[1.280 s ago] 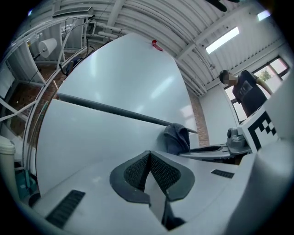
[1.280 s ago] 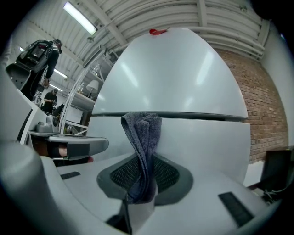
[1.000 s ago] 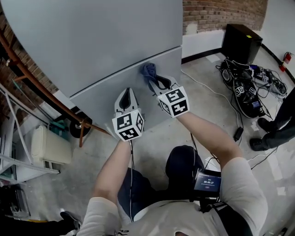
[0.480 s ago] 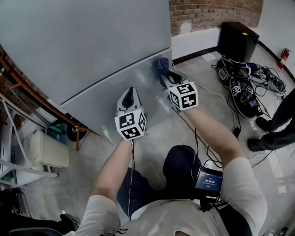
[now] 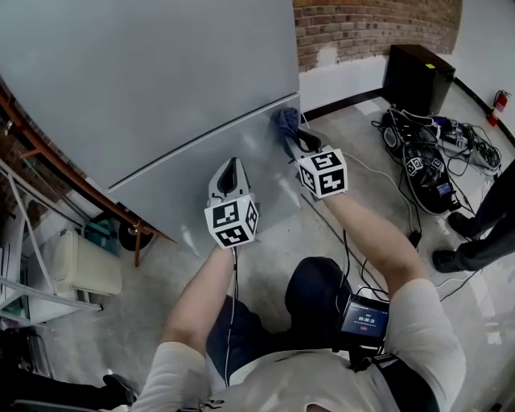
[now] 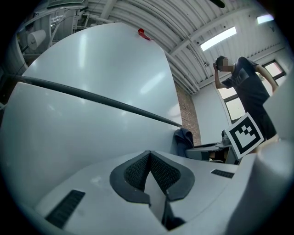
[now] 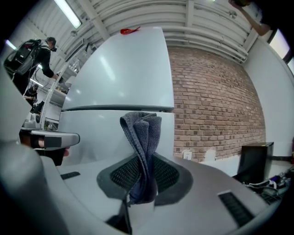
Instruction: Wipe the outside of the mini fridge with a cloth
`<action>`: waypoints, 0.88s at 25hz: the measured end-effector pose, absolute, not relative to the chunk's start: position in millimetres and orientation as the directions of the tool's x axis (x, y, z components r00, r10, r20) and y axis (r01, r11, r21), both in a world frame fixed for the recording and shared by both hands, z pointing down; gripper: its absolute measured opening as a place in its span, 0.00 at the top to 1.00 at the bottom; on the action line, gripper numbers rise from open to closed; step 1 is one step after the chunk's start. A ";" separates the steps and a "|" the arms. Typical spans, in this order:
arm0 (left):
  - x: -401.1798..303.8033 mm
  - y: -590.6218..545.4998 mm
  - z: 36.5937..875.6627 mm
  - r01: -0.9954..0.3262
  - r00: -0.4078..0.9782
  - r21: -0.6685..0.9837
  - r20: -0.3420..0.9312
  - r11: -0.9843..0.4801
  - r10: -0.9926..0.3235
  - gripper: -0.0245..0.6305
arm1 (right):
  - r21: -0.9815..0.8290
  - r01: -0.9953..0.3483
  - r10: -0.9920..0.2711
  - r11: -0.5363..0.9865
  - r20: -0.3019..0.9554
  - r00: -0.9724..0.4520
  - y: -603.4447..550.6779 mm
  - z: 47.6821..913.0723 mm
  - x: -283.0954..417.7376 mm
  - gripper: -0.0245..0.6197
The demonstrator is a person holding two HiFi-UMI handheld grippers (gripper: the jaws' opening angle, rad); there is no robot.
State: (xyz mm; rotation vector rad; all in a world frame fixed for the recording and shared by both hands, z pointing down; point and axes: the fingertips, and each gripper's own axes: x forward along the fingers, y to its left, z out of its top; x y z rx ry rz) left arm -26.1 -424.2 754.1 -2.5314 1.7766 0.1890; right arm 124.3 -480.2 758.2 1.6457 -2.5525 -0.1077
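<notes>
The mini fridge (image 5: 153,72) is a pale grey box with a dark seam between upper and lower doors; it fills the upper left of the head view and stands ahead in both gripper views (image 6: 82,128) (image 7: 124,82). My right gripper (image 5: 296,145) is shut on a folded blue-grey cloth (image 5: 283,121) (image 7: 141,147), which touches the lower door near its right edge, just under the seam. My left gripper (image 5: 228,170) is shut with nothing in it, pointing at the lower door to the left of the cloth (image 6: 183,137).
A brick wall (image 5: 370,24) and a black box (image 5: 414,72) stand right of the fridge, with tangled cables and gear (image 5: 426,157) on the concrete floor. A person's legs (image 5: 483,225) are at the right edge. A rusty frame (image 5: 48,153) and white racks (image 5: 32,265) lie left.
My right gripper carried the cloth rightward along the fridge front toward its right edge. The left gripper shifted slightly right and stayed shut.
</notes>
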 end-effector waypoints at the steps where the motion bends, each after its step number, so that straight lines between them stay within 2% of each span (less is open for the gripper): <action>1: -28.0 -423.7 754.3 -0.941 0.330 0.037 -0.125 -0.337 -0.936 0.96 | 0.119 -0.904 -0.912 0.411 0.048 -0.408 -478.7 757.4 123.5 0.83; 5: -41.2 -415.7 756.6 -0.951 0.302 0.036 -0.131 -0.309 -0.944 0.96 | 0.155 -0.881 -0.893 0.447 0.018 -0.449 -460.3 749.5 101.2 0.83; 9: -70.8 -402.6 763.5 -0.965 0.253 0.037 -0.130 -0.260 -0.959 0.96 | 0.185 -0.826 -0.841 0.532 -0.001 -0.541 -434.9 743.9 48.5 0.83; 22: -231.7 -344.5 803.5 -0.998 -0.008 0.066 -0.075 0.003 -0.997 0.96 | 0.210 -0.574 -0.599 0.792 0.082 -0.797 -360.3 790.0 -159.8 0.83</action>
